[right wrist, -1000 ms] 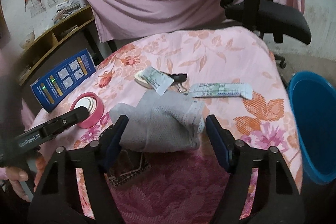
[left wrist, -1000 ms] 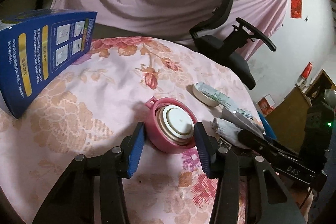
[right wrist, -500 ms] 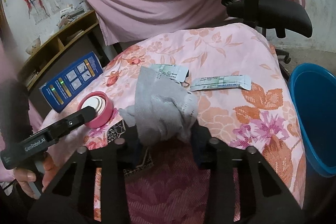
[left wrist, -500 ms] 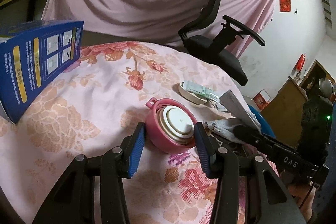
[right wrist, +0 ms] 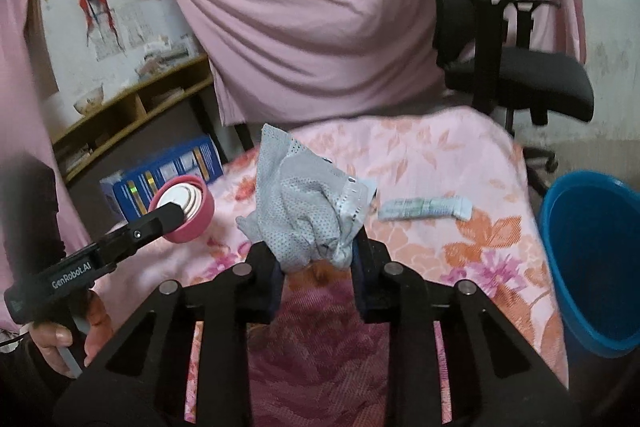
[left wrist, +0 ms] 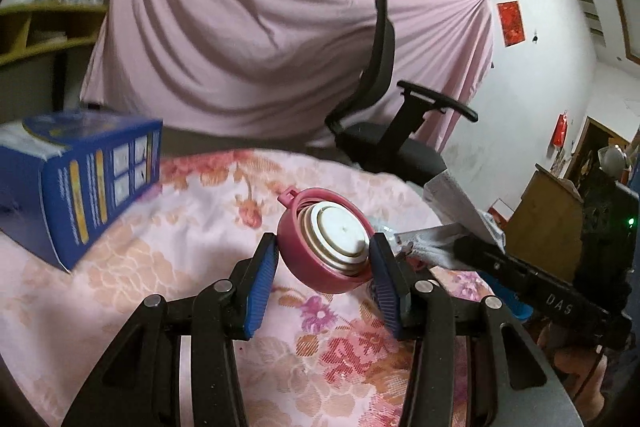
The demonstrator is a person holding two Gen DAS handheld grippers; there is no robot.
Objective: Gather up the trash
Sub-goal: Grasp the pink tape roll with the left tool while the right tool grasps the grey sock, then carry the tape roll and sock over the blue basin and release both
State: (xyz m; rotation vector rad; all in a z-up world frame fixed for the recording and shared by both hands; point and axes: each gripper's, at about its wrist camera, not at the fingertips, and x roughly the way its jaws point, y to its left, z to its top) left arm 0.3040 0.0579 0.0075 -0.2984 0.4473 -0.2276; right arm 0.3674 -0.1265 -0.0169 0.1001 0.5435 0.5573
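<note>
My left gripper [left wrist: 322, 277] is shut on a pink round lid [left wrist: 326, 241] with a white inner disc and holds it tilted above the floral tablecloth [left wrist: 172, 259]. The lid also shows in the right wrist view [right wrist: 185, 207]. My right gripper [right wrist: 316, 261] is shut on a crumpled grey mesh cloth [right wrist: 308, 207] and holds it above the table. The cloth also shows in the left wrist view [left wrist: 434, 247]. A flat printed wrapper [right wrist: 424, 207] lies on the cloth-covered table to the right.
A blue bucket [right wrist: 596, 267] stands on the floor off the table's right edge. A blue box [left wrist: 76, 179] sits at the table's left. A black office chair [right wrist: 504, 59] and a pink drape [left wrist: 260, 47] stand behind the table.
Both grippers have risen off the table with their loads. The right gripper closed on the grey cloth and lifted it; the left lifted the pink lid.
</note>
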